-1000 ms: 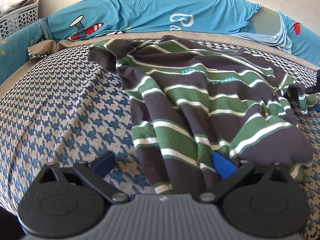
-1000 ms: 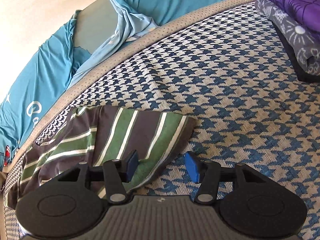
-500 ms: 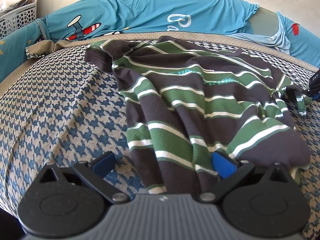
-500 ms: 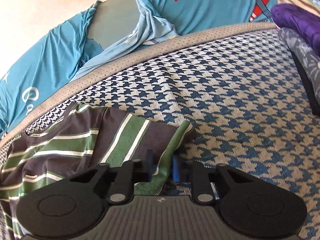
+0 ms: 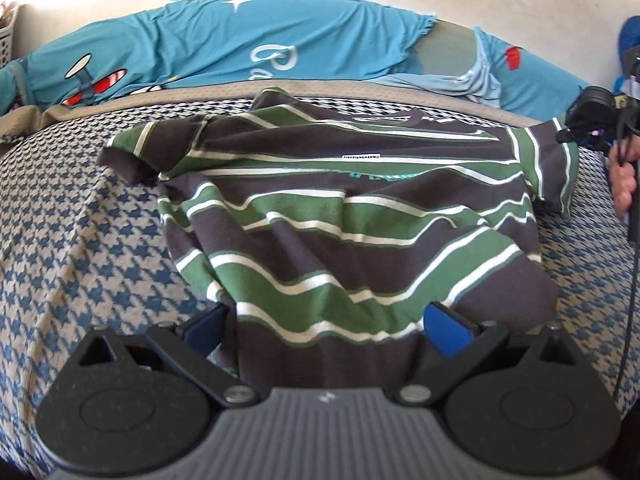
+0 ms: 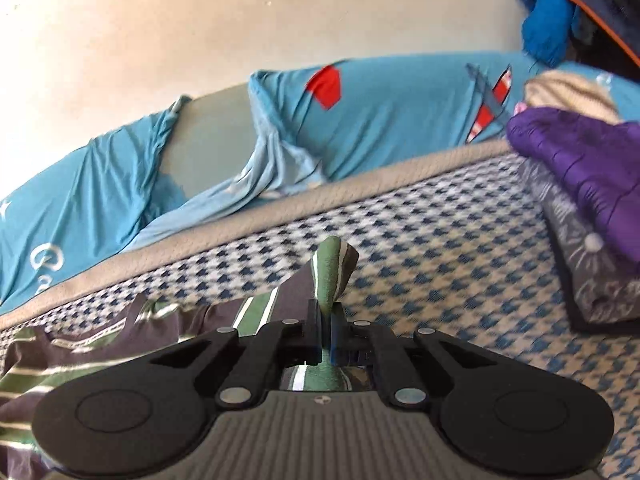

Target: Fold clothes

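Observation:
A dark brown T-shirt [image 5: 360,216] with green and white stripes lies spread on the houndstooth bed cover [image 5: 80,248]. My left gripper [image 5: 326,328] stands open at the near hem, and the cloth drapes loosely between its wide-apart blue pads [image 5: 446,332]. At the far right, my right gripper [image 5: 588,130] pinches the shirt's right sleeve [image 5: 556,160]. In the right wrist view the right gripper [image 6: 326,322] is closing its last bit, pads pressed on the sleeve [image 6: 330,276], which sticks up above the bed cover [image 6: 440,280].
Blue printed bedding [image 5: 240,48] runs along the wall behind the bed. A folded purple garment [image 6: 580,160] on a grey patterned one [image 6: 592,272] lies at the right. A white basket [image 5: 8,40] stands far left. A person's hand [image 5: 624,184] holds the right gripper's handle.
The right gripper shut on the sleeve and lifted it off the bed. The shirt was drawn out wider to the right. The left gripper stayed open near the hem.

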Action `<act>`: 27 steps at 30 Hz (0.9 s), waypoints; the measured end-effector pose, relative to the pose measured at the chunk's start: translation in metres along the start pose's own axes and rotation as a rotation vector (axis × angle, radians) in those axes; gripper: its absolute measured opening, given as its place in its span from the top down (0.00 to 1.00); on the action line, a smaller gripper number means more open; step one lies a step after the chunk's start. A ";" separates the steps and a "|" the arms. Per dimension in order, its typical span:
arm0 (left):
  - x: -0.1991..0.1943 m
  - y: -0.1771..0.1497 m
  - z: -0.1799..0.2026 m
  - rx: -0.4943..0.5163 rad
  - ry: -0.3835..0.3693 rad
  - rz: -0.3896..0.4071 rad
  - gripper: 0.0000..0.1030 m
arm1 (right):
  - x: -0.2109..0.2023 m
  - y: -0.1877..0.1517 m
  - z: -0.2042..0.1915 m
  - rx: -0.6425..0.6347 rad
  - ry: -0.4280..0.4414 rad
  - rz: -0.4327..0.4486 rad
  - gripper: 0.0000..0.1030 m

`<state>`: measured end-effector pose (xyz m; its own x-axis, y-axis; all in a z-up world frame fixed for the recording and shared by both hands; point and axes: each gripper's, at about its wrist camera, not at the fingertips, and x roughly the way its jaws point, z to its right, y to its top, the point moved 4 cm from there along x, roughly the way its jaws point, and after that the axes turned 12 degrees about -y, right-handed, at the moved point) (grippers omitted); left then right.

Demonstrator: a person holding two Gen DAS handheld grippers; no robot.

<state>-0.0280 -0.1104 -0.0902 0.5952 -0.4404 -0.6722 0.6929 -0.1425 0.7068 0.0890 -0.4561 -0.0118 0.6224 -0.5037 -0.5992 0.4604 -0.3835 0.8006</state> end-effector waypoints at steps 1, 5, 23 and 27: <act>0.000 -0.001 0.001 -0.001 -0.011 0.001 0.00 | 0.001 0.002 0.002 0.000 -0.013 0.009 0.95; -0.001 -0.003 0.008 -0.002 -0.059 0.004 0.00 | 0.013 0.005 0.014 0.005 -0.104 0.001 0.95; 0.006 -0.010 0.020 0.058 -0.049 -0.040 0.00 | 0.004 -0.004 0.030 0.032 -0.153 -0.111 0.65; 0.005 -0.011 0.021 0.068 -0.036 -0.036 0.00 | -0.019 -0.014 0.021 0.015 -0.084 -0.129 0.56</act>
<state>-0.0412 -0.1297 -0.0968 0.5544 -0.4652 -0.6901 0.6838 -0.2179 0.6963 0.0571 -0.4577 -0.0120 0.5029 -0.5122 -0.6963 0.5235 -0.4605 0.7168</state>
